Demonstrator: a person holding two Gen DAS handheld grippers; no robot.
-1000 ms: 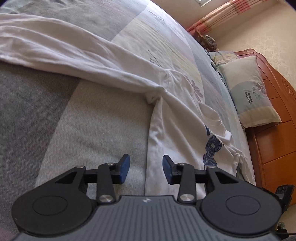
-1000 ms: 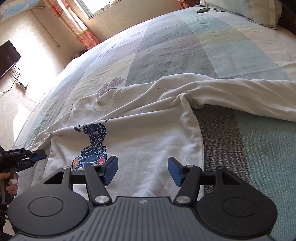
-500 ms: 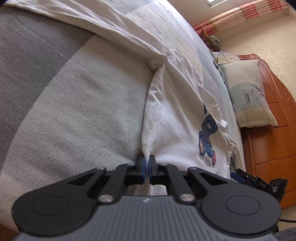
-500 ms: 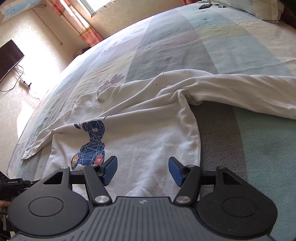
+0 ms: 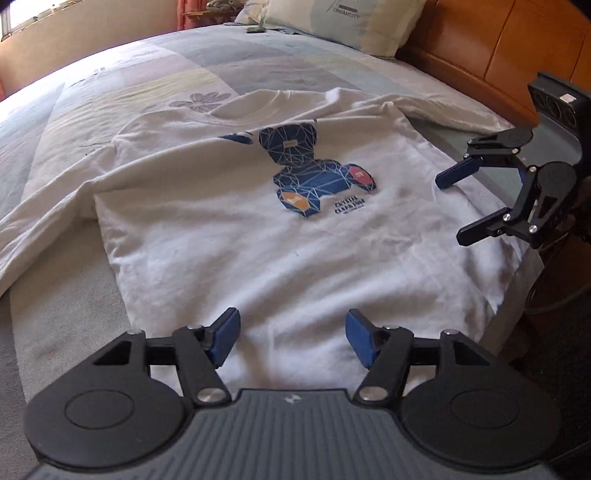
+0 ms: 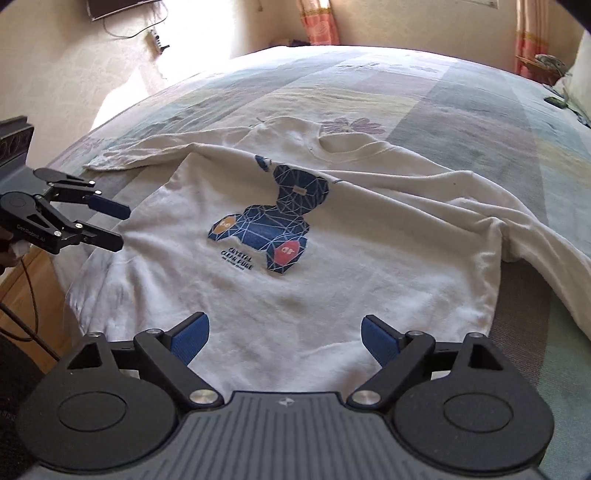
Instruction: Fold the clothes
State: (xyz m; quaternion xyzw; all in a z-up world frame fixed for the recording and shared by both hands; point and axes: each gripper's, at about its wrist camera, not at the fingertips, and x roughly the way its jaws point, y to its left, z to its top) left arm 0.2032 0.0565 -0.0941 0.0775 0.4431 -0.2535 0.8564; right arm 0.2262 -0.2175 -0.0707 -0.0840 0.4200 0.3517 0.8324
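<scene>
Sweatshirt (image 5: 258, 236) lies flat on the bed (image 5: 122, 85), hem at the near edge, sleeves out sideways. Pillow (image 5: 332, 22) sits at the far end by the headboard (image 5: 498, 48).

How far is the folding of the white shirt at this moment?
Done: the white long-sleeved shirt with the blue bear print lies spread face up on the patchwork bed cover. In hand: nothing; the left hand-held gripper and the right hand-held gripper are both open over its hem. Left: every fold, since both sleeves lie out sideways.
</scene>
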